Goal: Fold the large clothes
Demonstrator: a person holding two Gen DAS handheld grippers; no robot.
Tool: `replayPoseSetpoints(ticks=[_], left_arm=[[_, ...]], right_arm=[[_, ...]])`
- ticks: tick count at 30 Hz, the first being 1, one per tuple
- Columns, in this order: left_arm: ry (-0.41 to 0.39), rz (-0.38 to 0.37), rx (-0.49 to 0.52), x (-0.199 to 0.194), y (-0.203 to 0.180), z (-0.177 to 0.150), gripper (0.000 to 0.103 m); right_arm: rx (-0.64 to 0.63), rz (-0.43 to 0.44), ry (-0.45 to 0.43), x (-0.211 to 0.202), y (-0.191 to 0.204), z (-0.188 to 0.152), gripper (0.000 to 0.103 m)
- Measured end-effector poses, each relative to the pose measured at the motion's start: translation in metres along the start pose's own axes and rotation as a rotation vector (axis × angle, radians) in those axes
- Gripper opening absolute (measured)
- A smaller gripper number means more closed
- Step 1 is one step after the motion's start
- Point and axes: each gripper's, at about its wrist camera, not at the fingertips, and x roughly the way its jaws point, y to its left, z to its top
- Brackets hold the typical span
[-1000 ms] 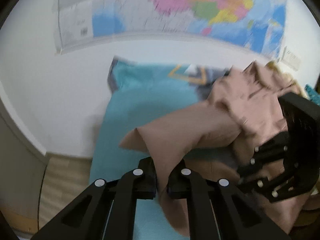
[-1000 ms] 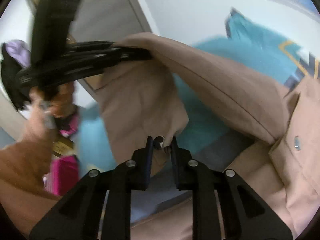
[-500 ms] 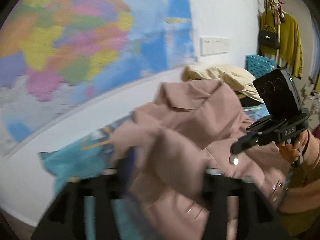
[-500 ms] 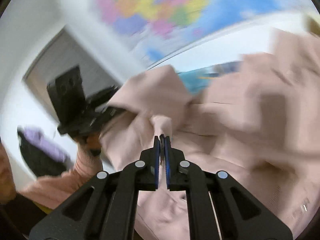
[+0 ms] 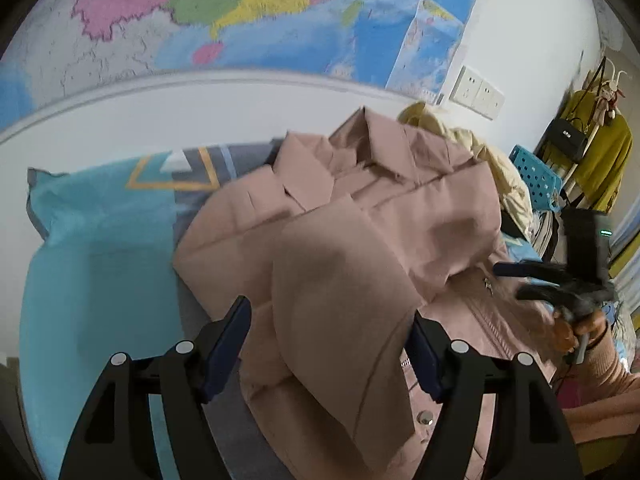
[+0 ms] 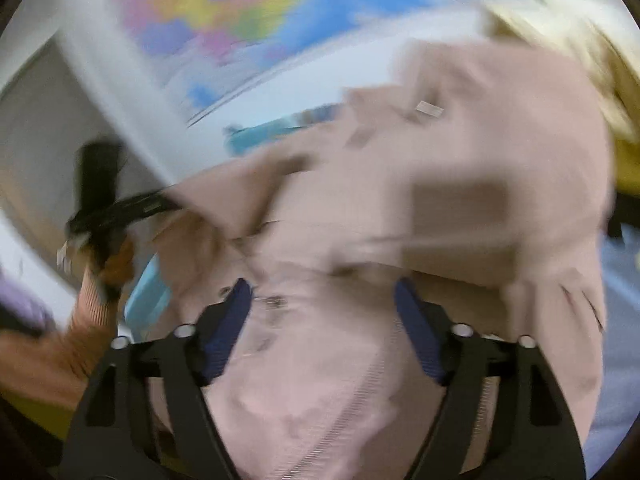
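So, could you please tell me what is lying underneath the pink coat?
Under the pink coat a teal and grey bedspread shows at its left edge. A cream garment peeks from behind the collar. Whatever lies directly beneath is covered.

No legible text or labels anywhere.

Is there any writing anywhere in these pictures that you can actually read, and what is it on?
None can be read.
Wall map: any place names are too small and blurred.
Black handbag hanging at the right: a small pale badge, illegible.
Pink coat: a small pale tag shows in the right wrist view, blurred blank.
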Motion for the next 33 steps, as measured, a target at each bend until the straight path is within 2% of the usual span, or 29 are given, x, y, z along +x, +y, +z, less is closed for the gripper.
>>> replayPoseSetpoints(ticks=[3, 5, 8, 10, 11, 12, 13, 15, 16, 19, 22, 23, 25, 26, 27, 30, 31, 33], left_arm=[[0.004, -0.008, 0.01, 0.008, -0.012, 0.004, 0.07], [-0.003, 0.002, 0.036, 0.011, -0.026, 0.011, 0.07], [-0.013, 0.018, 0.077, 0.013, -0.046, 0.019, 0.072], [-0.03, 0.004, 0.103, 0.01, -0.06, 0.024, 0.077], [-0.038, -0.005, 0.112, 0.008, -0.065, 0.026, 0.079], [-0.055, 0.009, 0.118, 0.003, -0.069, 0.027, 0.076], [-0.075, 0.028, 0.118, -0.001, -0.07, 0.028, 0.078], [-0.122, -0.019, 0.086, -0.016, -0.061, 0.027, 0.081], [-0.139, -0.019, 0.07, -0.021, -0.057, 0.026, 0.081], [-0.182, 0.02, 0.034, -0.034, -0.037, 0.018, 0.081], [-0.155, 0.057, -0.013, -0.027, -0.015, 0.008, 0.081], [-0.133, 0.08, -0.024, -0.02, -0.01, 0.003, 0.081], [-0.068, 0.138, -0.03, -0.001, -0.001, -0.008, 0.08], [-0.041, 0.16, -0.027, 0.008, 0.001, -0.013, 0.08], [-0.02, 0.181, -0.023, 0.016, 0.003, -0.017, 0.08], [0.064, 0.263, 0.005, 0.047, 0.006, -0.033, 0.08], [0.08, 0.267, 0.012, 0.052, 0.006, -0.035, 0.079], [0.109, 0.26, 0.034, 0.062, 0.004, -0.041, 0.077]], right_arm=[[-0.167, 0.04, 0.023, 0.026, 0.057, -0.002, 0.089], [-0.255, 0.045, 0.031, 0.05, 0.091, -0.006, 0.091], [-0.275, 0.076, 0.042, 0.087, 0.123, -0.003, 0.091], [-0.285, 0.042, 0.023, 0.107, 0.134, -0.002, 0.087], [-0.286, 0.018, 0.036, 0.115, 0.134, 0.0, 0.059], [-0.259, 0.037, 0.067, 0.123, 0.13, 0.003, 0.014], [-0.203, 0.092, 0.085, 0.123, 0.122, 0.006, 0.002], [-0.119, 0.152, 0.065, 0.111, 0.104, 0.013, 0.004], [-0.095, 0.171, 0.052, 0.103, 0.096, 0.014, 0.004], [0.106, 0.264, -0.033, 0.058, 0.041, 0.029, 0.004], [0.334, 0.286, -0.128, 0.016, -0.027, 0.034, 0.005], [0.396, 0.262, -0.147, 0.007, -0.045, 0.033, 0.012], [0.538, 0.192, -0.139, -0.002, -0.087, 0.026, 0.038], [0.578, 0.15, -0.127, -0.004, -0.099, 0.021, 0.058], [0.593, 0.108, -0.1, -0.005, -0.109, 0.015, 0.059], [0.571, 0.029, -0.077, -0.011, -0.103, 0.002, 0.066], [0.534, 0.016, -0.077, -0.014, -0.096, 0.001, 0.068], [0.351, -0.085, -0.053, -0.018, -0.058, 0.001, 0.085]])
